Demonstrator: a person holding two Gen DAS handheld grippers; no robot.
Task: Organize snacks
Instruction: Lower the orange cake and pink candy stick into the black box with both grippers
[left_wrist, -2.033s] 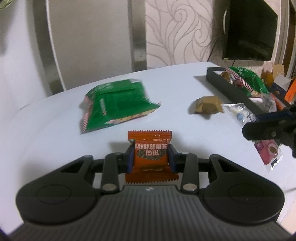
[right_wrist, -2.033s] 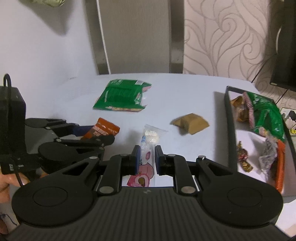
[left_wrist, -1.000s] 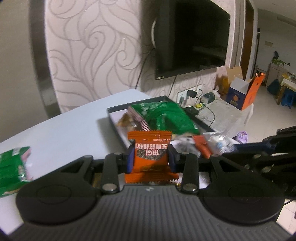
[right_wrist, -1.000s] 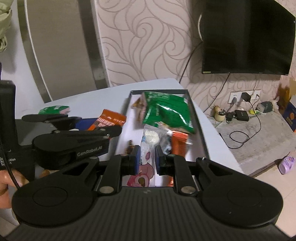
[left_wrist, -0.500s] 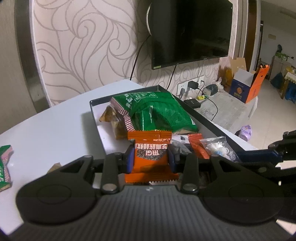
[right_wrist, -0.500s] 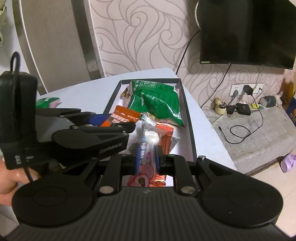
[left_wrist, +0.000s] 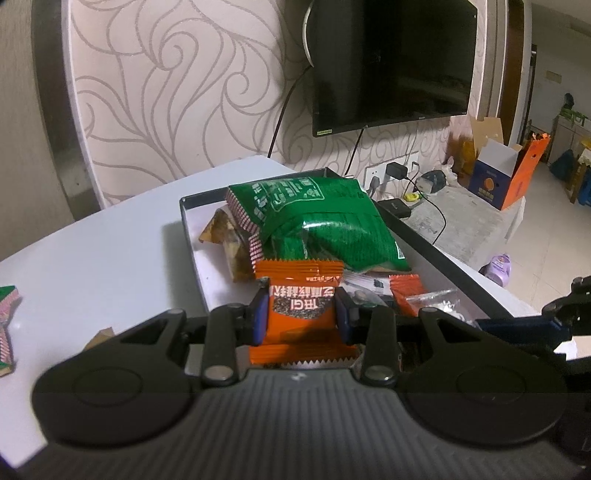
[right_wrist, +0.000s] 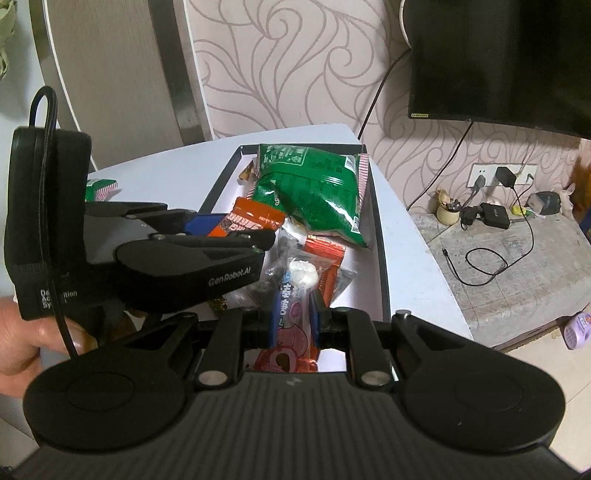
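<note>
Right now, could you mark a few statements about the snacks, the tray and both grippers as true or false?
1. The left gripper is shut on an orange snack packet. True.
2. The right gripper is open and holds nothing. False: it is shut on a clear candy packet with pink print.
3. A large green bag lies in the black tray. True.
4. The tray holds only the green bag. False: smaller wrapped snacks lie in it too.
5. Another green packet lies on the table outside the tray. True.

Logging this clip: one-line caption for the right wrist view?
Right tongs pinch a pink candy packet above the snack tray; left tongs bring an orange packet.
</note>
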